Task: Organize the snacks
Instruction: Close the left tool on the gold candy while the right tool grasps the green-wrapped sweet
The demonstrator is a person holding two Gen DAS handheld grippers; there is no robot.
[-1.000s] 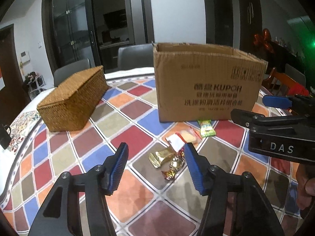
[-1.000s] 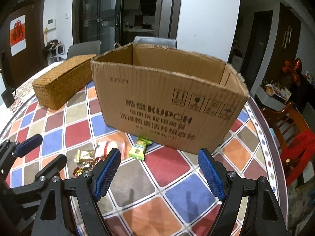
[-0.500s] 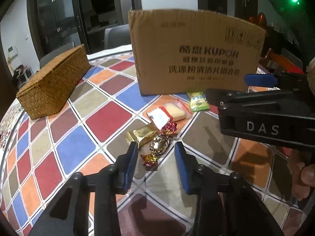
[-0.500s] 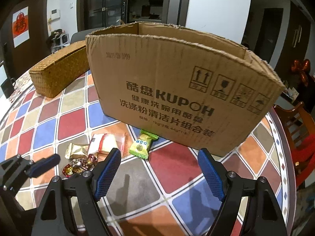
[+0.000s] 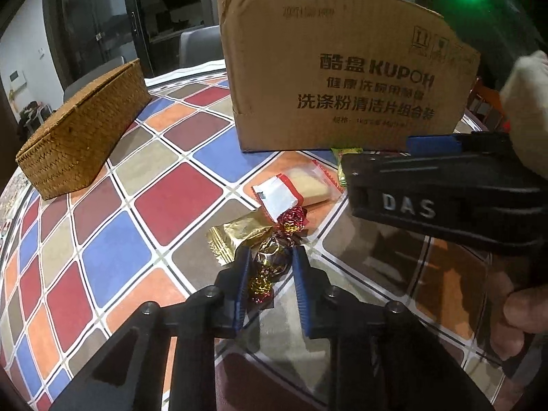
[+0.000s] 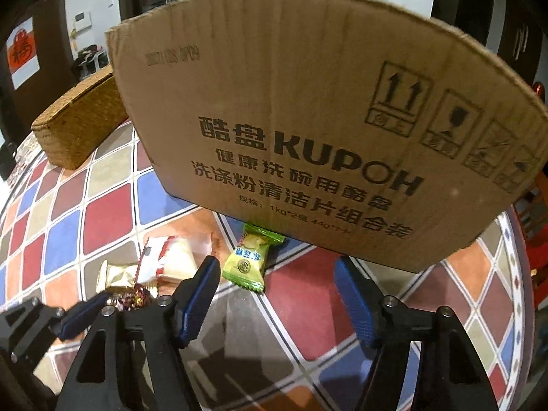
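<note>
Several snacks lie on the chequered table (image 5: pixel 171 198) in front of a cardboard box (image 5: pixel 342 68). My left gripper (image 5: pixel 270 253) is shut on a dark foil-wrapped candy (image 5: pixel 270 262), low over the table. Around it lie a gold wrapper (image 5: pixel 236 233), a red foil candy (image 5: pixel 291 217) and a white-and-red cake packet (image 5: pixel 298 188). My right gripper (image 6: pixel 277 270) hovers low with its jaws closing. A green snack packet (image 6: pixel 246 260) lies between the fingertips, close to the left one, and no pad presses on it.
The cardboard box (image 6: pixel 308 120) stands tall right behind the snacks. A woven lidded basket (image 5: pixel 82 130) sits at the back left. A person's hand (image 5: pixel 520 311) holds the right gripper at the left view's right edge. A wooden chair shows past the table's right rim.
The left jaws closed from wide apart onto the foil candy while dropping toward the table. The right gripper sank and moved closer to the box and green packet, its jaws narrowing.
</note>
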